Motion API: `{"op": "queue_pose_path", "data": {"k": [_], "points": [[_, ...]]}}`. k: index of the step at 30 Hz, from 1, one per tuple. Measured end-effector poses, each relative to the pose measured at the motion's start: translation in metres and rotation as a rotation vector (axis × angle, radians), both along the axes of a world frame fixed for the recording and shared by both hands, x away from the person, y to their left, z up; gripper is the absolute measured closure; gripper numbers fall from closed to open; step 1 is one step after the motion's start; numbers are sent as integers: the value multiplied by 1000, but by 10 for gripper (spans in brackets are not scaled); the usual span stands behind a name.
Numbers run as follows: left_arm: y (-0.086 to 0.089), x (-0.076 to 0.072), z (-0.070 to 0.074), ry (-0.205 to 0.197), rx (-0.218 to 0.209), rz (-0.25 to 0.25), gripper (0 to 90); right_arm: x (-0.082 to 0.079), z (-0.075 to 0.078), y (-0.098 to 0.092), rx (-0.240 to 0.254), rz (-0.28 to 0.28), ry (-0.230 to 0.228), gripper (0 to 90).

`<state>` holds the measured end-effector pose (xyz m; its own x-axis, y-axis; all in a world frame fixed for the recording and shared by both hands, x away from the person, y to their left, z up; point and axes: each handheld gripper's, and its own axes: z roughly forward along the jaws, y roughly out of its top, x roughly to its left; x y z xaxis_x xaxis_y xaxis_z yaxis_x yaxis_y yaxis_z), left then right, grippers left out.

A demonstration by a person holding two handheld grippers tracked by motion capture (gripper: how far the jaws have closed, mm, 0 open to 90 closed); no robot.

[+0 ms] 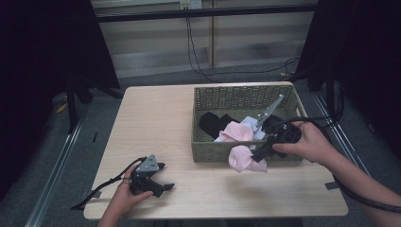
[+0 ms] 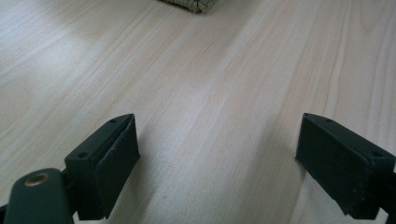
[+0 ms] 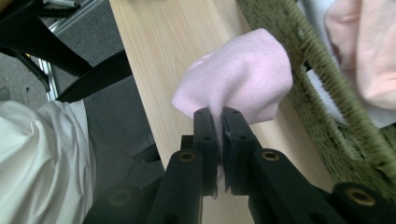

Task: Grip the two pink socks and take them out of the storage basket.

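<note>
It looks like a recording lab: a lone wooden surface [image 1: 156,123] stands between black curtains [image 1: 42,52], with metal floor rails [image 1: 56,170] and cables [image 1: 198,56] trailing down the far wall.

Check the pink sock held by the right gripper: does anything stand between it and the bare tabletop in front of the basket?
Nothing visible does. The right gripper is shut on the pink sock, which hangs just outside the front wall of the woven basket, over bare table. The left gripper rests open, well off to the side.

Pink cloth [image 3: 238,77]: pinched part hidden between the jaws. Basket [image 2: 191,4], beyond the jaws, cut off by the top edge.
</note>
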<state>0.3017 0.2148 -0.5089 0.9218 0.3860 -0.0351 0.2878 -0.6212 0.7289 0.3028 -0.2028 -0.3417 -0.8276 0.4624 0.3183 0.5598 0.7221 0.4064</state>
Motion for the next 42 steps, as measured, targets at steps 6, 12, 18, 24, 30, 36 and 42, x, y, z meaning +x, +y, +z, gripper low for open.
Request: {"op": "queue_pose_path", "data": {"k": [6, 12, 18, 24, 30, 36, 42], "points": [[0, 0, 0, 0, 0, 0, 124, 0, -17, 4, -29, 17, 8, 846], [0, 0, 0, 0, 0, 0, 124, -1, -31, 5, -47, 26, 8, 842], [0, 0, 0, 1, 0, 0, 124, -1, -40, 6, -57, 26, 3, 832], [0, 0, 0, 0, 0, 0, 124, -1, -48, 6, -69, 30, 17, 838], [0, 0, 0, 1, 0, 0, 124, -2, -61, 6, -94, 34, 30, 839], [0, 0, 0, 0, 0, 0, 124, -3, -66, 5, -93, 31, 32, 811], [0, 0, 0, 0, 0, 0, 124, -4, -65, 2, -101, 30, 20, 751]]}}
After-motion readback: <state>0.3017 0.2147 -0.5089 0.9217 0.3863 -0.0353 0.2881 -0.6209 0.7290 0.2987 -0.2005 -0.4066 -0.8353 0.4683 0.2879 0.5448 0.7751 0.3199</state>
